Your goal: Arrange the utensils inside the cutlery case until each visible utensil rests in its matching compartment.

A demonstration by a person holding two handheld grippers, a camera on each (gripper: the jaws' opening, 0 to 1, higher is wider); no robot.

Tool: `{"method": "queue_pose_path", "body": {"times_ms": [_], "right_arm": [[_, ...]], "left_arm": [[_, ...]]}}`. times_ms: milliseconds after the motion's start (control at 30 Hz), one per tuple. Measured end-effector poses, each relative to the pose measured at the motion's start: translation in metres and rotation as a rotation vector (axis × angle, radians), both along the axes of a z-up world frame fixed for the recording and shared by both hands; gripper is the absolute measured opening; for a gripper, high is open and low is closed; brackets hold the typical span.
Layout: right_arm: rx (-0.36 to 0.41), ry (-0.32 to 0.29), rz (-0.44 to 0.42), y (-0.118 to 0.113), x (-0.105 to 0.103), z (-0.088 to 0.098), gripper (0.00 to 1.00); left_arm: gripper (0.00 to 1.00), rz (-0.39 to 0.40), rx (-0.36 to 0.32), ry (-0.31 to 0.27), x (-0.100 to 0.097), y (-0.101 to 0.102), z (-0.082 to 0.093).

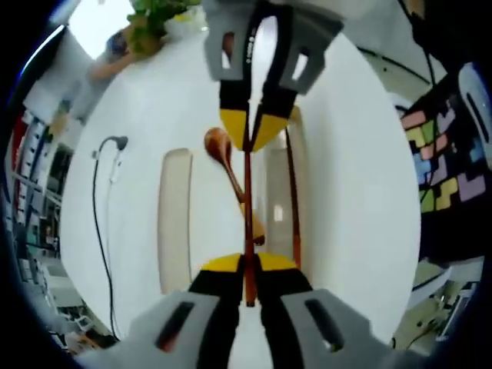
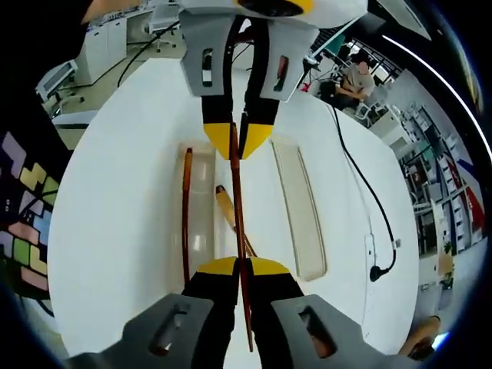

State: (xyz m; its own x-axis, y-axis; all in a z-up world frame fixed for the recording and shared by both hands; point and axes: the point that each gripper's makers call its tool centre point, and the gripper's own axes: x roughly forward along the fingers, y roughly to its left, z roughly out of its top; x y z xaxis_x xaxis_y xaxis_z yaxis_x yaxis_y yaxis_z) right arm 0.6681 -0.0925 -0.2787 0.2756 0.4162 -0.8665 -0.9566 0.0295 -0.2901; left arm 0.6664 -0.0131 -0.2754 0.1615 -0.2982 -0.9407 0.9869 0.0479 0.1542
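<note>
From my remote station, I count two wooden chopsticks, one wooden spoon, one cutlery case and one separate lid on a white round table [image 1: 361, 192].

In the left gripper view, the left gripper [image 1: 247, 263], its yellow-tipped jaws rising from the bottom, is clenched on one end of the first chopstick [image 1: 247, 207]. The right gripper [image 1: 252, 131] comes in from the top and is clamped on the far end of that same stick, so the stick spans the gap between the two grippers, above the cutlery case [image 1: 277, 192]. Both pairs of jaws are nearly closed, with only the thin stick between the tips.

The second chopstick [image 1: 294, 200] lies lengthwise in the case, near its right wall in this view. The wooden spoon [image 1: 223, 157] lies slanted beside the held stick, its bowl toward the far gripper; I cannot tell which compartment it rests in. The cream lid [image 1: 175, 219] lies flat on the table, just beside the case and apart from it.

The right gripper view shows the same scene from the other end. A black cable [image 1: 104, 223] trails across the table beyond the lid. A potted plant [image 1: 154, 19] stands at the table's far edge, and a coloured puzzle mat [image 1: 446, 154] covers the floor.
</note>
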Motion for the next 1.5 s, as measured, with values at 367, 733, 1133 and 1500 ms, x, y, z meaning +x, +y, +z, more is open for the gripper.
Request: {"method": "queue_pose_path", "body": {"times_ms": [367,733,1133,1500], "right_arm": [[0.008,0.066,-0.005,0.002,-0.019,-0.008,0.02],[0.004,0.115,0.004,0.003,-0.037,-0.018,0.02],[-0.009,0.154,-0.001,-0.001,-0.041,-0.035,0.02],[-0.016,0.183,-0.003,0.0,-0.04,-0.046,0.02]], "left_arm": [[0.06,-0.008,0.007,0.045,-0.016,0.002,-0.009],[0.06,-0.005,0.001,0.087,-0.031,0.005,-0.024],[0.06,-0.014,0.006,0.115,-0.037,0.002,-0.039],[0.06,-0.012,0.011,0.138,-0.035,0.002,-0.049]]}}
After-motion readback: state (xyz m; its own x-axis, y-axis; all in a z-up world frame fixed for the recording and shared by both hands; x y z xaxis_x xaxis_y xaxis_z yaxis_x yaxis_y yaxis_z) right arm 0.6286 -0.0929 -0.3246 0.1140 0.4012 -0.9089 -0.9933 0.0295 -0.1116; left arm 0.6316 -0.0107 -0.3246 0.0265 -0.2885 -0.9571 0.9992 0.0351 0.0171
